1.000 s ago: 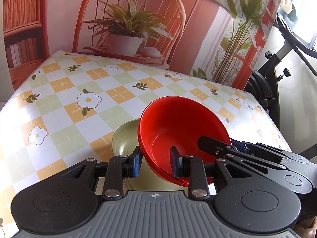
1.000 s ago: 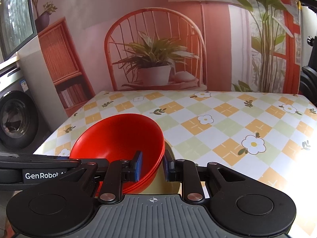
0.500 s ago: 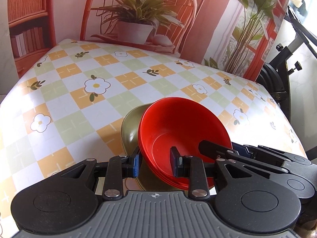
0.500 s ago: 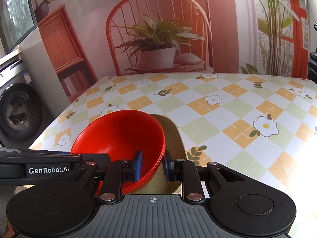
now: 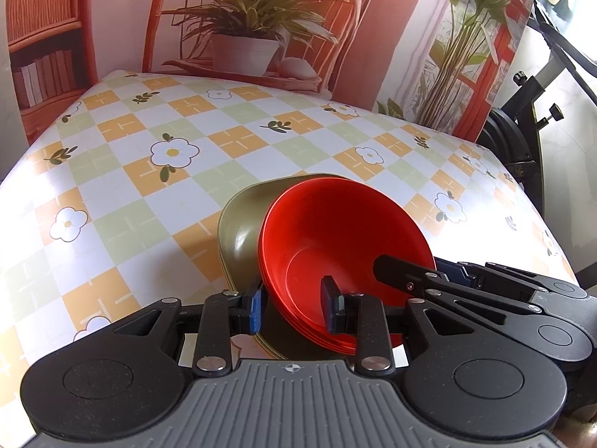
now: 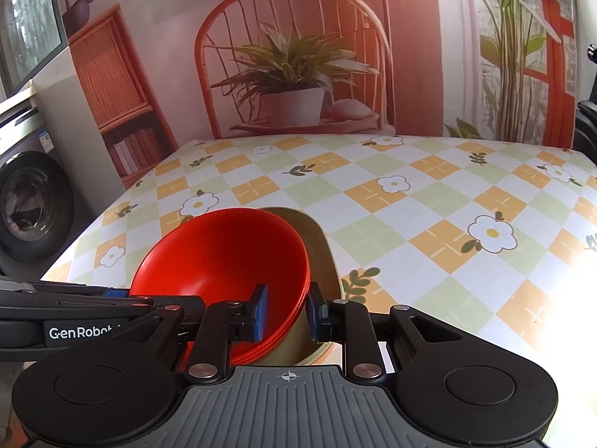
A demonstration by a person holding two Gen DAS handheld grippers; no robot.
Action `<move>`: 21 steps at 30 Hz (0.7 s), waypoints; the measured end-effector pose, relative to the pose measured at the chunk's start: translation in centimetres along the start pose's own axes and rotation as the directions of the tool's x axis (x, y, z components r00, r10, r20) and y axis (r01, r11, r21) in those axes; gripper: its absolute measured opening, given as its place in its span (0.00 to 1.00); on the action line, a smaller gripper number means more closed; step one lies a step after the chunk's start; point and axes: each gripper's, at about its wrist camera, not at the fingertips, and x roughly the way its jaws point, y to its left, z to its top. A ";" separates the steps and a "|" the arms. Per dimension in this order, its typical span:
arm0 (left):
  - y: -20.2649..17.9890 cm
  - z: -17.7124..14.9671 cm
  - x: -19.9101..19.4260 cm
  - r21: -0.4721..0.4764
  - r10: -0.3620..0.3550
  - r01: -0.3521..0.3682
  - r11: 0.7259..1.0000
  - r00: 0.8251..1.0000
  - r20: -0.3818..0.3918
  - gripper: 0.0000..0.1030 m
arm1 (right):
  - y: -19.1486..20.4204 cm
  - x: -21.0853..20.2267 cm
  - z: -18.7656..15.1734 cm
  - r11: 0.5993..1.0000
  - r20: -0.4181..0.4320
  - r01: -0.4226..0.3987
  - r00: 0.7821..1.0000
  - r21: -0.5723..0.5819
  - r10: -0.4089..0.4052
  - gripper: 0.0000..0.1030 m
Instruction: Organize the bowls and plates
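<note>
A tilted stack of red bowls [image 5: 335, 231] [image 6: 224, 254] is held from both sides over an olive green dish [image 5: 238, 239] [image 6: 321, 257] on the flowered table. My left gripper [image 5: 294, 308] is shut on the stack's near wall, with one pad inside and one outside. My right gripper [image 6: 287, 311] is shut on the opposite rim in the same way. In the left wrist view, the right gripper's fingers [image 5: 410, 280] reach in from the right. I cannot tell whether the bowls touch the dish; its near part is hidden under them.
The checked tablecloth [image 5: 149, 171] [image 6: 447, 205] stretches ahead to a printed backdrop of a chair and a potted plant [image 6: 294, 86]. A washing machine [image 6: 33, 205] stands off the table's left edge. A black metal stand [image 5: 522, 130] stands off its right edge.
Both cameras have tipped down and the table now fills more of each view. More of the olive dish shows behind the red bowls. Both grips are unchanged.
</note>
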 end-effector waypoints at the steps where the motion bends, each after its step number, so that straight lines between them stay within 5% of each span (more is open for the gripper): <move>1: 0.1 0.0 0.0 -0.002 -0.007 0.007 1.000 1.000 -0.002 0.34 | 0.0 -0.1 0.0 1.000 0.002 0.001 1.000 -0.002 -0.001 0.20; 12: 0.3 0.1 -1.0 -0.015 -0.033 0.033 0.999 0.999 0.024 0.54 | -0.2 -1.4 0.2 1.000 0.040 0.029 0.999 -0.007 -0.029 0.32; 21: 0.3 1.0 -3.2 0.001 0.016 -0.016 1.000 0.996 0.084 0.72 | -1.2 -3.4 1.2 0.997 0.095 0.061 0.993 0.037 -0.064 0.62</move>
